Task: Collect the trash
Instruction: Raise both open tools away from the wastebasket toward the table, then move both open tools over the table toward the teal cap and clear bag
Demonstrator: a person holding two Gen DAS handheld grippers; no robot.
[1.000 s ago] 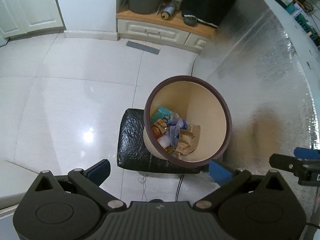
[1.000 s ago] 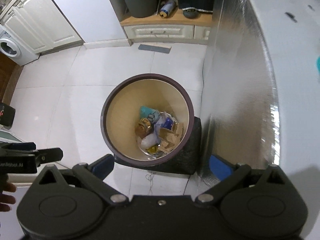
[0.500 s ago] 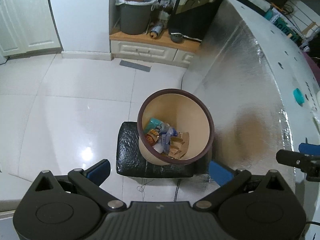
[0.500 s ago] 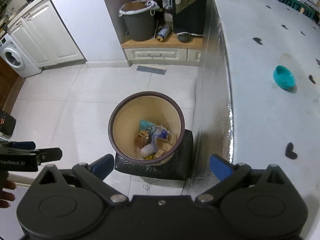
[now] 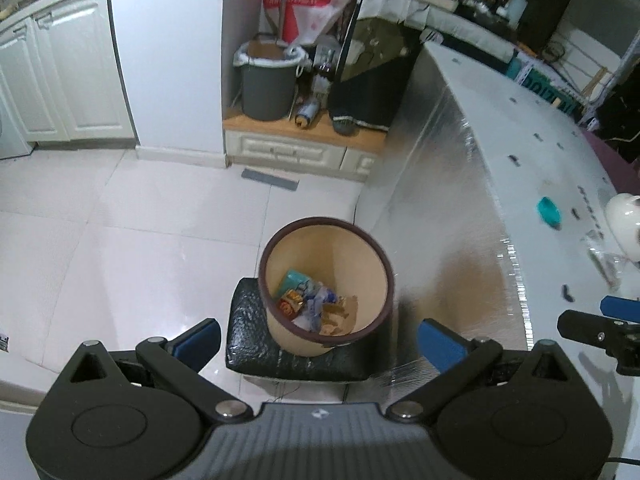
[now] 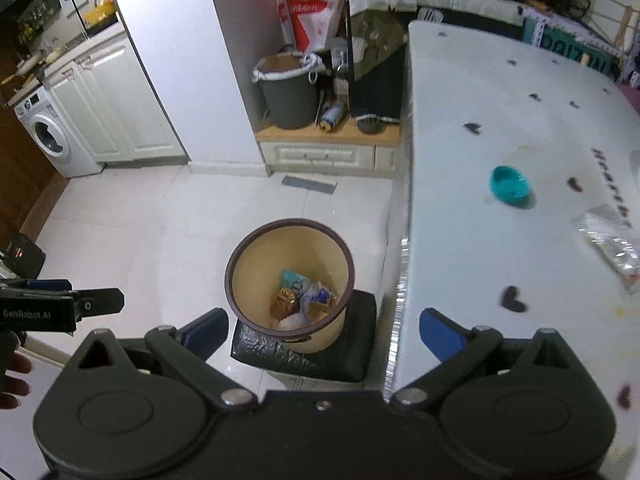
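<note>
Both grippers empty, above the bin.
We hold the left gripper and right gripper with jaws spread wide, gripping nothing. Below sits the beige bin on a black stool, wrappers inside; a clear packet lies on the white table.

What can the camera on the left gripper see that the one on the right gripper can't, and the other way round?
Only the left wrist view shows a white rounded object at the table's far right edge. Only the right wrist view shows the washing machine and the clear wrapper on the table. Both share the beige bin holding trash on a black stool, the teal bowl, the grey bucket, and both grippers' open blue fingers.
</note>
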